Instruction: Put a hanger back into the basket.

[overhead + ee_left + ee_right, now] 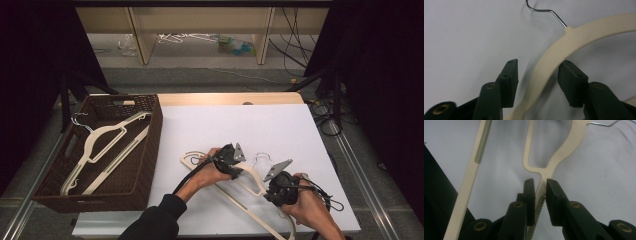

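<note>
**Both grippers on a cream hanger, lower middle of the table**

High view: cream hanger (250,176) lies on the white table (280,125), lower centre of the frame, wire hook (261,159) pointing toward the top. Left gripper (239,165) sits at the hanger's upper left shoulder, right gripper (274,184) at its right arm, lower right of centre. Person's forearms come in from the bottom edge.

Left gripper view: jaws partway open, straddling the curved shoulder of the hanger (554,53). Right pad (571,83) sits against the hanger's edge, left pad (510,78) stands clear of it with a gap. No firm clamp visible. Hook (541,10) at top centre.

Right gripper view: jaws closed down tight on the thin toothed strip of the hanger (541,192), both pads pressing it, frame centre. Hanger's bottom bar (471,172) runs diagonally at the left.

Brown wicker basket (150,145) at the left of the high view, just beside the white table, holds a second cream hanger (107,145).
</note>
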The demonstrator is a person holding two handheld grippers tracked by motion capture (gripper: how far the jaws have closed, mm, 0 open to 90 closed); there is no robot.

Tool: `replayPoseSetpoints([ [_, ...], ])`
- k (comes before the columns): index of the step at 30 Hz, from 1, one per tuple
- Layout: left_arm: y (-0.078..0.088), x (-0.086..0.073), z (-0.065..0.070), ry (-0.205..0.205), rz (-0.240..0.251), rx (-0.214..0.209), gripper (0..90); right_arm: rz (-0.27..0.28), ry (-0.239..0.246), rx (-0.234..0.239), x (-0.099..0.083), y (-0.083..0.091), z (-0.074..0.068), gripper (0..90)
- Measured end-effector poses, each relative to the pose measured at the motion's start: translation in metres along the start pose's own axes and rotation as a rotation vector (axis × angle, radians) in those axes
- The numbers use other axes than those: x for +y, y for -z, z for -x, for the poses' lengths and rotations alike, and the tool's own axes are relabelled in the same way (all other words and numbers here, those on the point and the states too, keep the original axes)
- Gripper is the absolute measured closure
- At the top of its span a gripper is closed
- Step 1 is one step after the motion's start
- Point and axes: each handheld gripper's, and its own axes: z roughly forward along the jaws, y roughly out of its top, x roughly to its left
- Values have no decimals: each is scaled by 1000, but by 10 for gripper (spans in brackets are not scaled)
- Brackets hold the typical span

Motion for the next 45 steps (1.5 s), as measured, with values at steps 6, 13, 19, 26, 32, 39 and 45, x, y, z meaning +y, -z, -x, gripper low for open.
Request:
replayPoseSetpoints([
  [6, 12, 0, 0, -67, 6, -28, 643, 19, 8, 19, -4, 0, 6, 900],
  [13, 28, -2, -2, -97, 37, -18, 740, 66, -14, 28, -5, 6, 9, 796],
  [19, 47, -5, 0, -97, 49, -26, 743, 118, -9, 8, -3, 16, 4, 680],
  [26, 73, -12, 3, -5, 70, -40, 745, 186, 23, -14, 1, 27, -3, 605],
  [32, 92, -16, 16, -24, 103, -3, 747, 265, 1, -49, 4, 37, -3, 577],
  [39, 100, -16, 32, -68, 122, -6, 748, 250, -4, 9, 6, 20, 3, 651],
  [45, 98, -17, 35, -75, 117, -28, 750, 240, 67, 29, 11, 13, 2, 781],
])
